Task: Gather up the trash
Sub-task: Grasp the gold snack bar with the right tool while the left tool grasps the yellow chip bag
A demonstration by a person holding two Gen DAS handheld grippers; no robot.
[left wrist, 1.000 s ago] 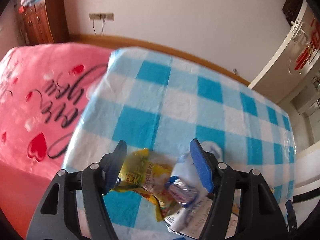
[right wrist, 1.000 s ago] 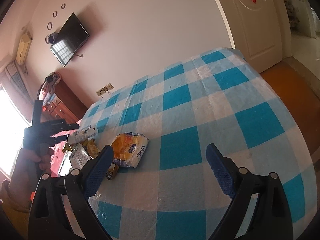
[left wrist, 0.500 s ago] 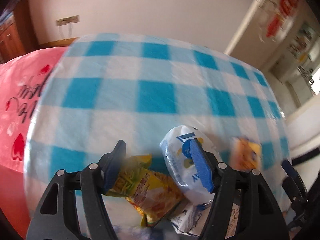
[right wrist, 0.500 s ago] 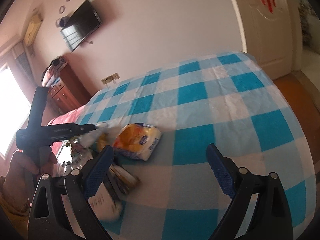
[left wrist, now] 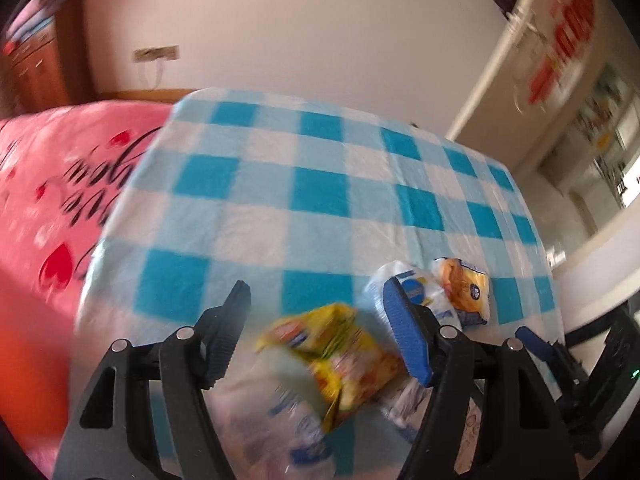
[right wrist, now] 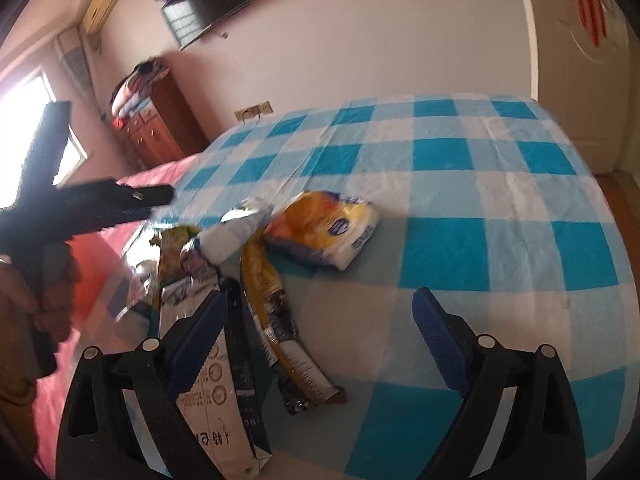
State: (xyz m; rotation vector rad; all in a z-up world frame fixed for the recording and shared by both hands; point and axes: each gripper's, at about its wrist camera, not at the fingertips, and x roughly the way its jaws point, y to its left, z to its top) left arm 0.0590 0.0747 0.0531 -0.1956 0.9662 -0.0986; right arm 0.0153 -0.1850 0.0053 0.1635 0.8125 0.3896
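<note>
1. Left wrist view shows the trash bunched near the close edge of the tabletop (left wrist: 256, 184), which wears a blue-and-white checked cloth: a crumpled yellow snack wrapper (left wrist: 340, 352), a white-and-blue bag (left wrist: 416, 292) and an orange-and-white tissue pack (left wrist: 464, 288), the nearest pieces blurred.
2. Right wrist view adds a flattened white carton (right wrist: 216, 396) with printed text and a long dark-and-gold wrapper (right wrist: 280, 320) beside the tissue pack (right wrist: 324, 232).
3. Left gripper (left wrist: 320, 334) has its fingers spread, having just eased a little wider; the yellow wrapper sits between them, untouched by either pad.
4. Right gripper (right wrist: 320, 328) is released wide above the carton and dark wrapper, gripping nothing.
5. Beside the tabletop lies a pink bed cover (left wrist: 52, 208) with red hearts. A wooden cabinet (right wrist: 156, 128), a wall-mounted television (right wrist: 208, 4) and a white door (right wrist: 584, 60) line the pale walls.
</note>
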